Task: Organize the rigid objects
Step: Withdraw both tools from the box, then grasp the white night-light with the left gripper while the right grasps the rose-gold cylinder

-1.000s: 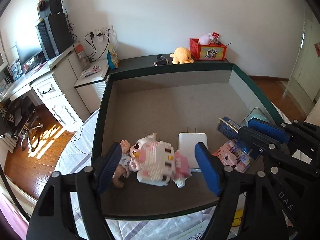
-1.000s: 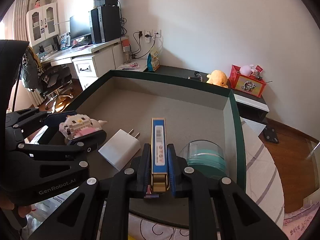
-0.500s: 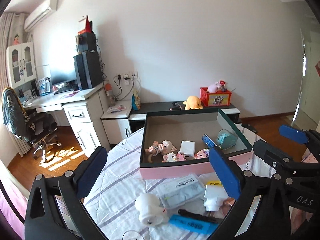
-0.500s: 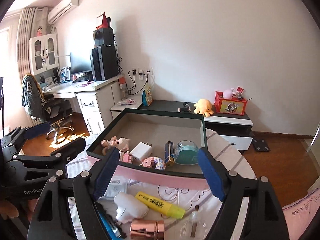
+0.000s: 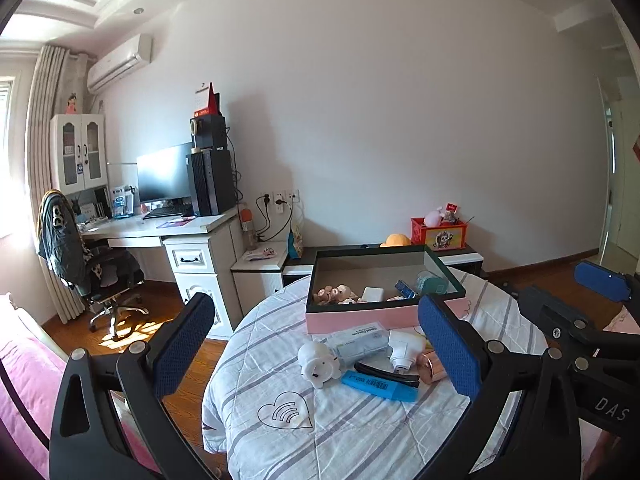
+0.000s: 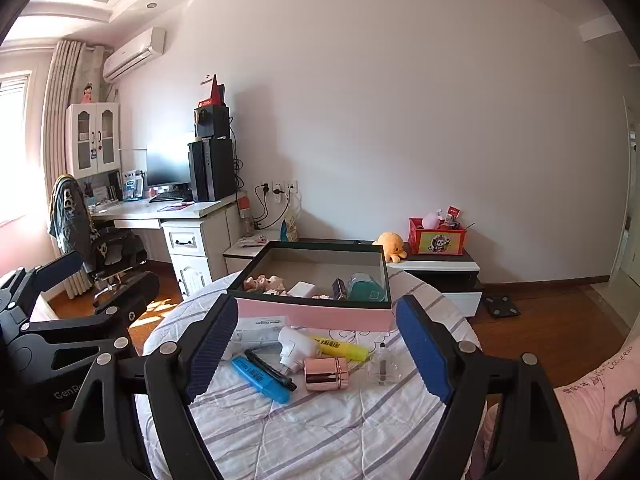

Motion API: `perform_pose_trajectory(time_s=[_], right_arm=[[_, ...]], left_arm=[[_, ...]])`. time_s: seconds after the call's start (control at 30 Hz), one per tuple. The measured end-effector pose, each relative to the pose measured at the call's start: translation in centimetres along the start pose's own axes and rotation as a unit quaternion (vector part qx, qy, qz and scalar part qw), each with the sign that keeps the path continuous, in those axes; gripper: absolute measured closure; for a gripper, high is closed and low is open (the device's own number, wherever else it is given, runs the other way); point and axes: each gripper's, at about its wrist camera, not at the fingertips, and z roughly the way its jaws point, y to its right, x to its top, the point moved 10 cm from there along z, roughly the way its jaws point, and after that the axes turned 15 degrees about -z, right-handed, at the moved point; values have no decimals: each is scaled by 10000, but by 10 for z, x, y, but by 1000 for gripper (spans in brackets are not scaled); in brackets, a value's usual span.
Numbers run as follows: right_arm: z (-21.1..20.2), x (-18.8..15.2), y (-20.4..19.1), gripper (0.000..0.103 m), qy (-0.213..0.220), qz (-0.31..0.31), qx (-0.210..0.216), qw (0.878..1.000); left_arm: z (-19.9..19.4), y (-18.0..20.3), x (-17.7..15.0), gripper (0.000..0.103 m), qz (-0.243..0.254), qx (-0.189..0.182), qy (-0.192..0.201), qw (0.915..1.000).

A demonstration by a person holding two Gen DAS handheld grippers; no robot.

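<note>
A pink box with a dark green rim (image 5: 360, 314) (image 6: 312, 314) sits on the far side of a round striped table (image 5: 320, 432) (image 6: 320, 420). In it lie a doll (image 5: 334, 293), a white charger (image 5: 373, 293) (image 6: 303, 289), a blue card box (image 5: 406, 290) and a teal tape roll (image 5: 430, 283) (image 6: 364, 287). In front of the box lie a white toy (image 5: 319, 363), a blue highlighter (image 5: 378, 386) (image 6: 260, 378), a yellow highlighter (image 6: 340, 347), a rose-gold cylinder (image 6: 326, 373) and a small glass bottle (image 6: 383, 368). My left gripper (image 5: 316, 356) and right gripper (image 6: 316, 354) are open, empty, held back above the table's near side.
A white desk (image 5: 180, 232) with a monitor, a tower PC and an office chair (image 5: 92, 272) stands at the left. A low cabinet (image 6: 432, 268) behind the table carries an orange plush and a red box. Wooden floor surrounds the table.
Both grippers pulled back and up from inside the box. The right gripper let go of the blue card box, which now stands in the pink box. Both are open and empty.
</note>
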Motion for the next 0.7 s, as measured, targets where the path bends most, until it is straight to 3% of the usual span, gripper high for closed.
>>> perform_pose_trajectory(time_s=[0.37,0.7], right_arm=[[-39,2,0,20,173,-3,-134,9998],[-34,-5,3,20,98,34,-117,9999]], left_arm=[[-32,6,4,0,-36,-196,99,9998],[-22,9,-4,0,-49,-232,-56,9997]])
